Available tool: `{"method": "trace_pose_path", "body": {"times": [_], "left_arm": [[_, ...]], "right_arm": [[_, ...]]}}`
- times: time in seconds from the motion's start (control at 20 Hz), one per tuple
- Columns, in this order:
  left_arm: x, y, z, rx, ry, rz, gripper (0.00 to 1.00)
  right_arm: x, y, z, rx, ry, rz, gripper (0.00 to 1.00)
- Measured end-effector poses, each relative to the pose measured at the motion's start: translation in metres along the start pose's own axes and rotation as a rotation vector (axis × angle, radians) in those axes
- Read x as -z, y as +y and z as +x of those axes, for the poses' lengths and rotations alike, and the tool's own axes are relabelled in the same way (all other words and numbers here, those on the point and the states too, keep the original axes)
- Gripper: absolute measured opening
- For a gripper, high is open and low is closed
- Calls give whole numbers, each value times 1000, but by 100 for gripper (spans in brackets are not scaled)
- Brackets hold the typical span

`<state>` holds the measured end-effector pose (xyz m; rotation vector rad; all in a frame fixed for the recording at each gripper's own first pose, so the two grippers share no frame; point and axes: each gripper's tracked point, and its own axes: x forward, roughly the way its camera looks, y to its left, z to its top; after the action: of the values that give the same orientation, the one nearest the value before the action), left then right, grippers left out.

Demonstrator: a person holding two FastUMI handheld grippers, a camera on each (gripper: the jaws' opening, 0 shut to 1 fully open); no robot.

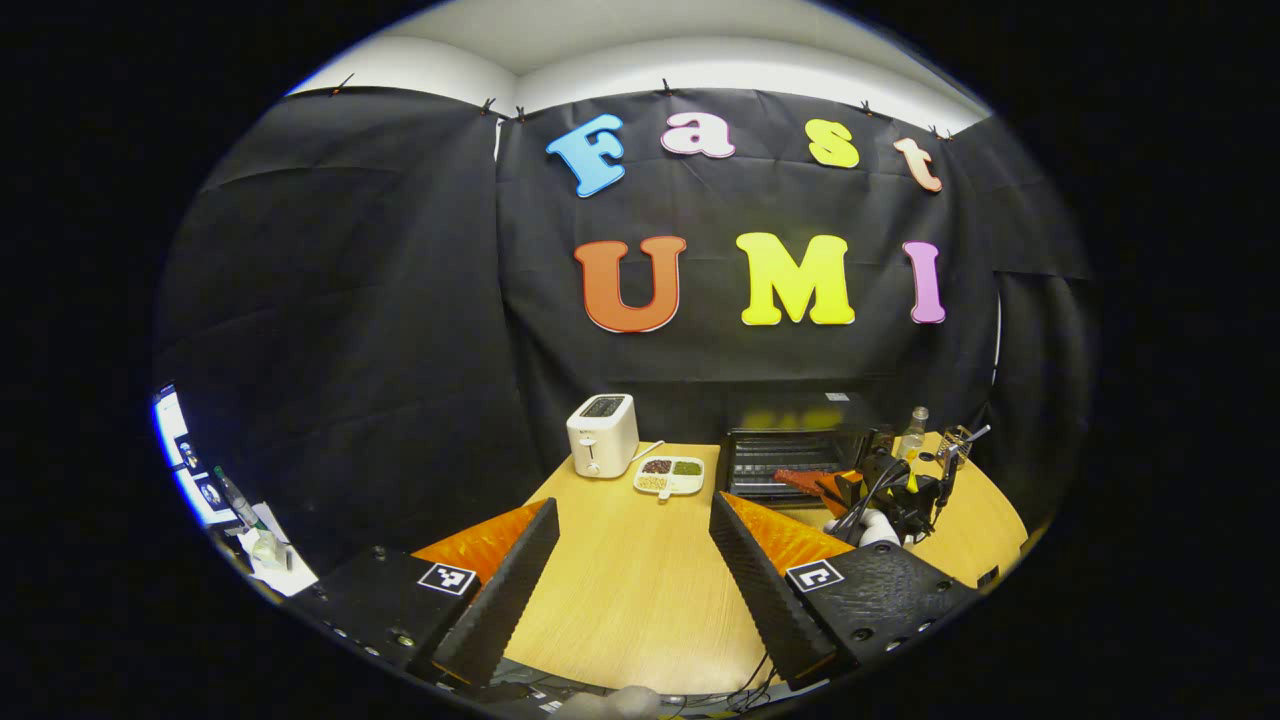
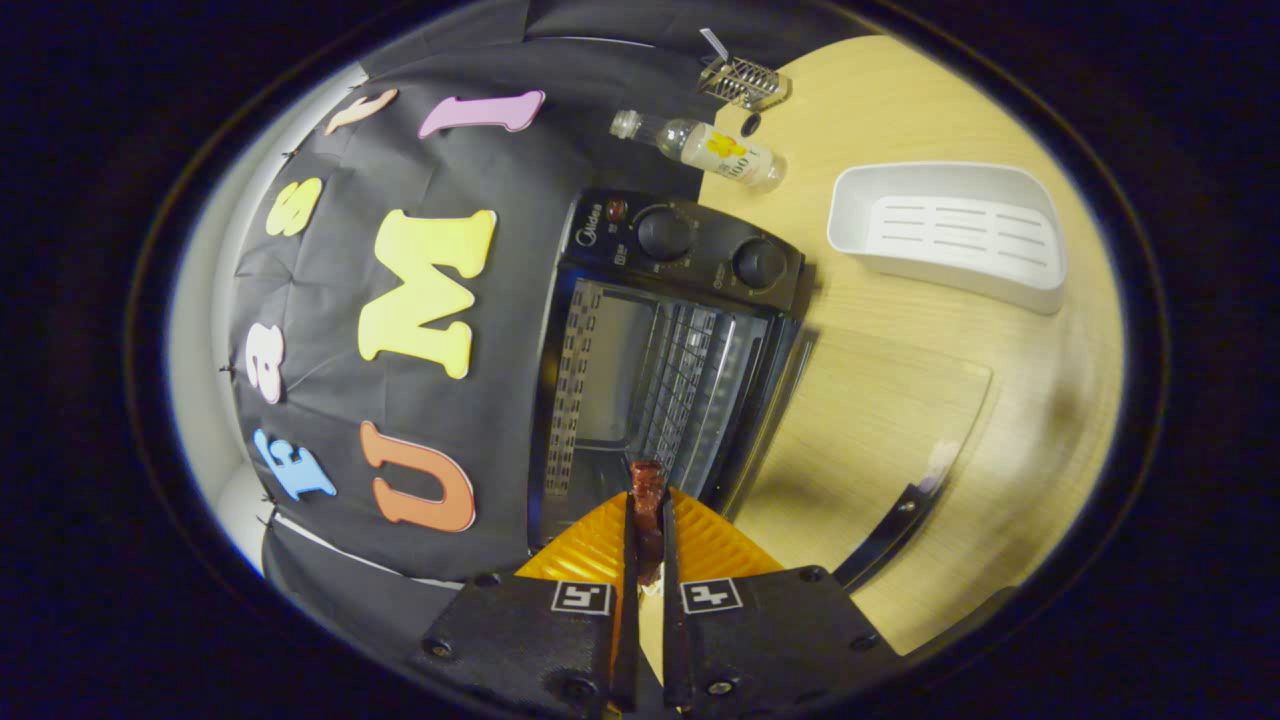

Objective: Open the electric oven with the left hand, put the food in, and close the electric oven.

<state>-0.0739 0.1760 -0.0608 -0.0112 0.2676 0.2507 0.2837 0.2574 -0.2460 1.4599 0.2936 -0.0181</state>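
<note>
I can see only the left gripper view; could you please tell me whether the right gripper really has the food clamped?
Observer: Yes. In the right gripper view, the right gripper is shut on a reddish-brown strip of food, which sticks out past its fingertips.
Operator: Thank you. Is anything already lying on the rack inside the oven?
Observer: No. The oven is open towards that camera, and its wire rack carries nothing that I can see.
</note>
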Motion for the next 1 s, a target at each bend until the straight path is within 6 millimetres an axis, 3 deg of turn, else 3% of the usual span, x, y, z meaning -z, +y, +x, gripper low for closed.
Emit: {"method": "trace_pose_path", "body": {"times": [0.2, 0.45, 0.7, 1.0], "left_arm": [[1, 12, 9, -50, 11, 9, 97], [9, 15, 29, -88, 54, -5, 97], [9, 2, 57, -75, 68, -14, 97], [10, -14, 75, -54, 75, -43, 96]], "right_arm": [[-20, 6, 38, 15, -88, 14, 12], [-29, 7, 87, 25, -99, 13, 12], [-43, 2, 113, 38, -120, -110, 13], [-44, 0, 122, 54, -128, -276, 17]]}}
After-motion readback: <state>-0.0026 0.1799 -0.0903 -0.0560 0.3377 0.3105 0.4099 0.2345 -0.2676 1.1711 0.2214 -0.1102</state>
